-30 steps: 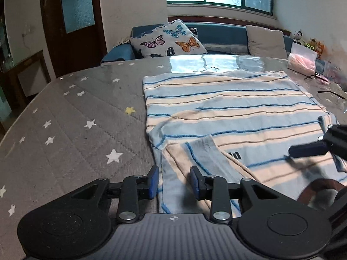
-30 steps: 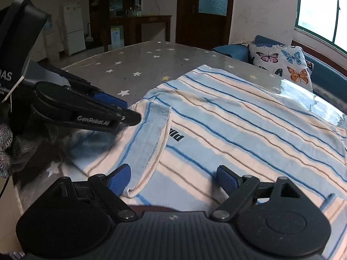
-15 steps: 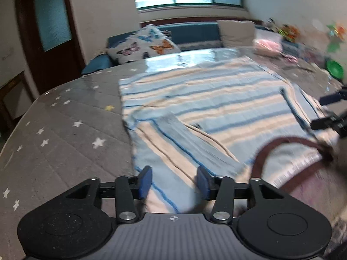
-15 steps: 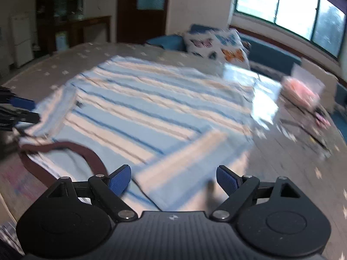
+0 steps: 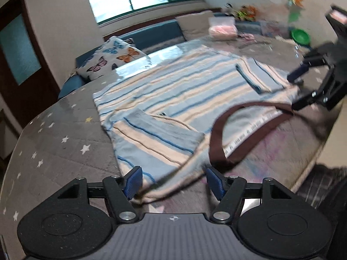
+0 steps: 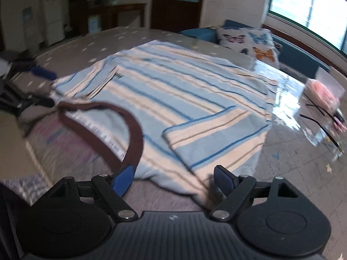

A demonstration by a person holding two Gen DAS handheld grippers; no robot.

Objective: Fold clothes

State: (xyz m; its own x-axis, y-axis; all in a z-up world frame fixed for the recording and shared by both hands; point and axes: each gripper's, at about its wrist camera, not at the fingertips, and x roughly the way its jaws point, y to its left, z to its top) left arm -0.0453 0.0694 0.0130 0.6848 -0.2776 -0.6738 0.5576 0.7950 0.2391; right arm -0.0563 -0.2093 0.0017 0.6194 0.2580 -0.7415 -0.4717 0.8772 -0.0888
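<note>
The blue-and-cream striped knit T-shirt [image 5: 184, 91] lies spread on the grey star-patterned quilted desk [image 5: 54, 143], its dark brown ribbed collar [image 5: 219, 143] at the near edge and both short sleeves turned in over the body. A second ago the two grippers worked close together at the left sleeve; they have since parted to opposite shoulders, and the shoulder edge now lifts slightly off the desk between them. That suggests the sleeve folds are finished and the next step is probably a fold of the collar end over toward the hem.

The left gripper [image 5: 174, 183] has widened since then and now stands spread, with the rumpled left shoulder edge lying between its blue pads [image 5: 133, 181], not yet pinched. The right gripper [image 6: 175, 178] is likewise spread at the right shoulder, the collar passing just beside its left pad; seen from the left wrist view it sits at the far shoulder corner, touching or nearly touching the cloth, too blurred to tell which.

As for containers, a clear plastic bag [image 6: 323, 91] on the far side of the desk holds something pink, and a green bowl [image 5: 300, 36] sits beyond it; its contents cannot be made out.
</note>
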